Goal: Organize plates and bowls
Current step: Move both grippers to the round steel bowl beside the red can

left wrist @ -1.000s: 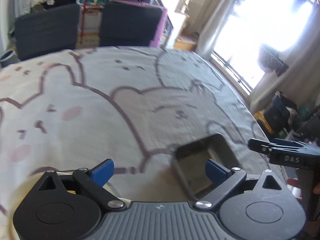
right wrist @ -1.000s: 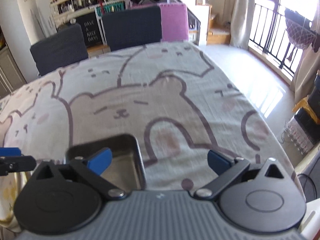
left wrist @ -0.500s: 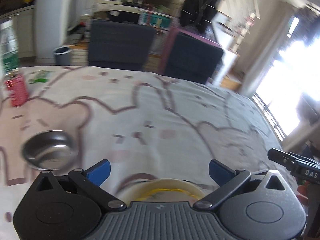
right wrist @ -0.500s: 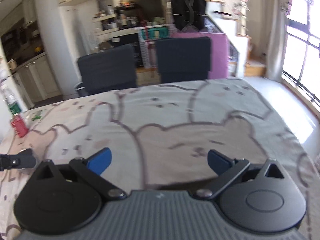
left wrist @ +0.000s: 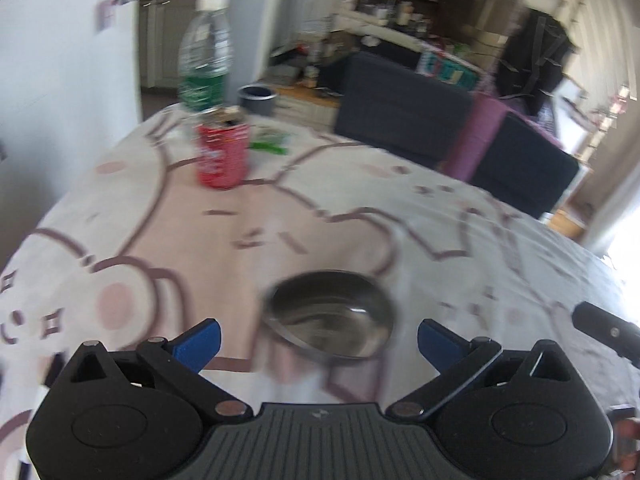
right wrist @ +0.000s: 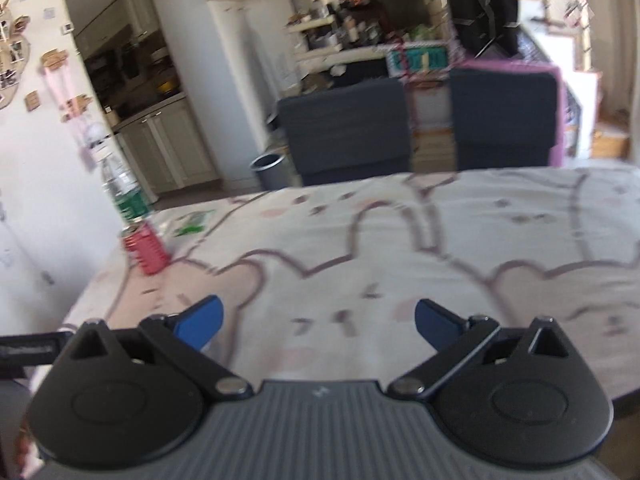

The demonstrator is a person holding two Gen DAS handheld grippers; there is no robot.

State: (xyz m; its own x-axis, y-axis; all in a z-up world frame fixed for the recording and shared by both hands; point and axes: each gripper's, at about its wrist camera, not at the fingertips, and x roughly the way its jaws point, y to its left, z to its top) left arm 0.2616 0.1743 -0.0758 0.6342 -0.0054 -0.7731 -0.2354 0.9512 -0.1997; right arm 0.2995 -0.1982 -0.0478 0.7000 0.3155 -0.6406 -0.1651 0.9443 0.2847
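A round steel bowl [left wrist: 330, 314] rests on the bear-print tablecloth [left wrist: 280, 224], blurred by motion. My left gripper [left wrist: 319, 340] hovers just before and above the bowl, open, its blue fingertips [left wrist: 198, 340] wide apart with the bowl between and beyond them. Part of the right gripper shows as a black bar at the right edge of the left wrist view. In the right wrist view my right gripper [right wrist: 318, 318] is open over bare tablecloth [right wrist: 360, 260], holding nothing. No plate or bowl shows in that view.
A red soda can [left wrist: 223, 150] and a clear water bottle [left wrist: 205, 54] stand at the table's far left, also seen as the can [right wrist: 146, 246] and bottle [right wrist: 126, 190]. Green wrappers [left wrist: 270, 140] lie beside them. Two dark chairs [right wrist: 348, 130] stand behind the table.
Both views have swung left across the table. The square dish and yellow-rimmed bowl have left view. The steel bowl has come to sit right in front of my left gripper.
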